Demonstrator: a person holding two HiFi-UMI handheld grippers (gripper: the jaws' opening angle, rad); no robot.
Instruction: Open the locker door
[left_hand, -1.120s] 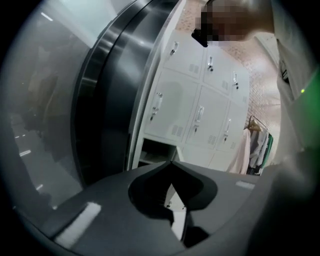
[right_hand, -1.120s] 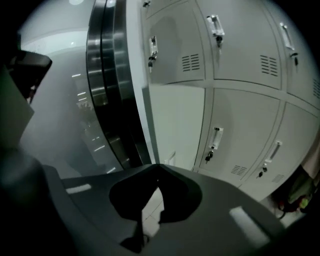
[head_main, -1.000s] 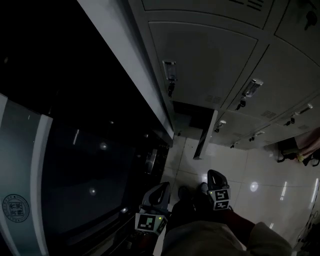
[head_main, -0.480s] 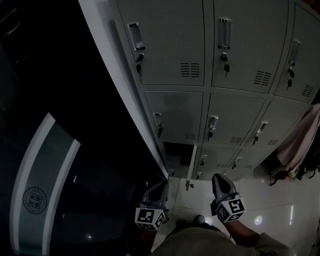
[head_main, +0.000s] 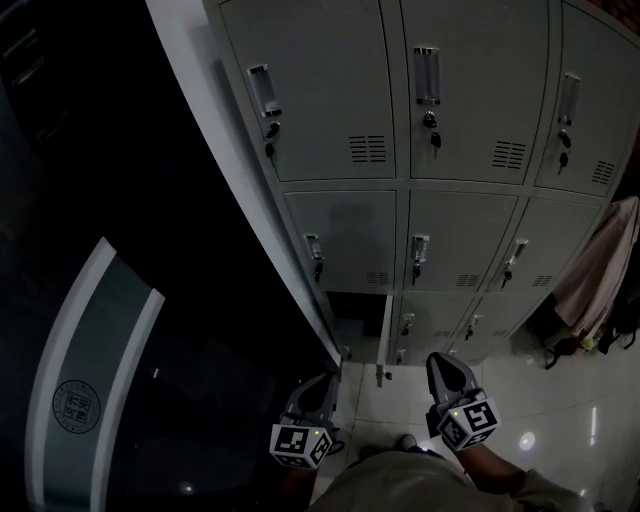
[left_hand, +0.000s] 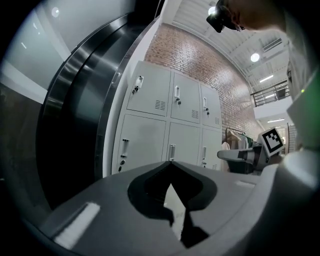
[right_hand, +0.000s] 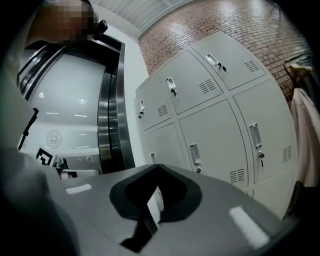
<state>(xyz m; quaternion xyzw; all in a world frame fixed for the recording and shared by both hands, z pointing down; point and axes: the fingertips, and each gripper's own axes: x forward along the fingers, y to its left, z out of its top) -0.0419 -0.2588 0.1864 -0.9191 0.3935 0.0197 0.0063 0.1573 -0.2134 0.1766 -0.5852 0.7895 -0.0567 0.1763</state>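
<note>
Head view puts my left tongs low at six o'clock and my right tongs at about five, both pointing toward twelve. Each pair is pinched together with nothing between the tips. The left gripper view and the right gripper view both show the tips meeting in a point over bare air, and neither pair touches anything.

Straight on at twelve, well apart from both pairs, stand the lockers. In the bottom row, the door of the leftmost locker is swung out toward me and shows edge-on. The dark opening lies at its nine o'clock. Every other door I can see sits flush and shut, with keys hanging at several locks. Under the tongs is shiny floor. A coat hangs out at three o'clock, and a dark glass wall with a round emblem fills nine o'clock.

As I judge it, the job is done if that bottom door is the one meant: it stands open and I am clear of it. If another door is meant, nothing has begun, and I would have to reach in, take a handle and pull.
</note>
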